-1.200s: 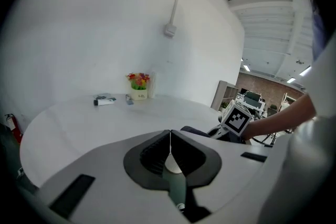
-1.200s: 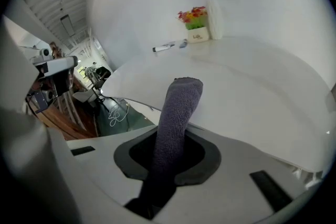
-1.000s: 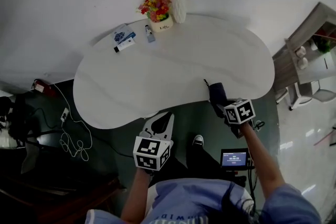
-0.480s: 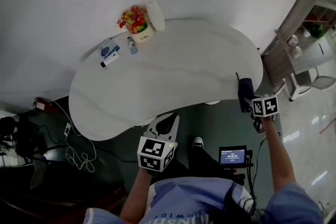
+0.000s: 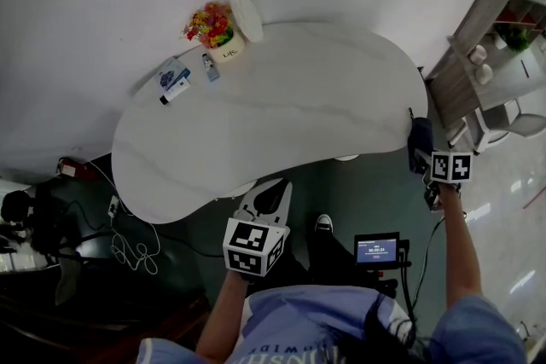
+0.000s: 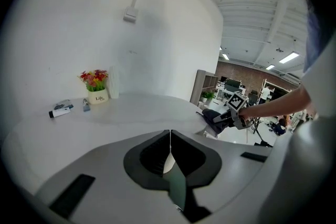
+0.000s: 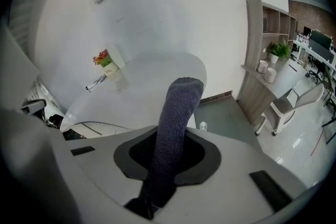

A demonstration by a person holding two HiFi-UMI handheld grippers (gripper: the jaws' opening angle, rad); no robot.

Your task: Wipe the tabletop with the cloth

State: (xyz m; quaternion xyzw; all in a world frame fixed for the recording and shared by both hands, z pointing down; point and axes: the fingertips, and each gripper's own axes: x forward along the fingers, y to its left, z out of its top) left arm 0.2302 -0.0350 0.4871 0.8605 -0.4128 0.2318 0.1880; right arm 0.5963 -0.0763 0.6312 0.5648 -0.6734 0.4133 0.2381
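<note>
A dark blue-grey cloth [image 7: 176, 128] is pinched in my right gripper [image 7: 167, 160], which is shut on it. In the head view the cloth [image 5: 421, 141] hangs at the right end of the white kidney-shaped table [image 5: 281, 111], just off its edge, with the right gripper [image 5: 424, 156] beside it. My left gripper [image 5: 263, 202] is held below the table's near edge, over the floor. Its jaws stand together with nothing between them [image 6: 169, 157]. From the left gripper view the cloth [image 6: 214, 117] shows at the table's right end.
A flower pot [image 5: 215, 28], a white bag [image 5: 248, 15], a tube [image 5: 176, 89], a blue packet [image 5: 173, 75] and a small bottle [image 5: 209, 65] sit at the table's far left. A wooden shelf unit [image 5: 490, 38] stands right. Cables [image 5: 128, 247] and a small screen [image 5: 378, 250] lie on the floor.
My right gripper has carried the cloth to the right along the table's near edge, from the near middle to the right end. The left gripper has stayed put.
</note>
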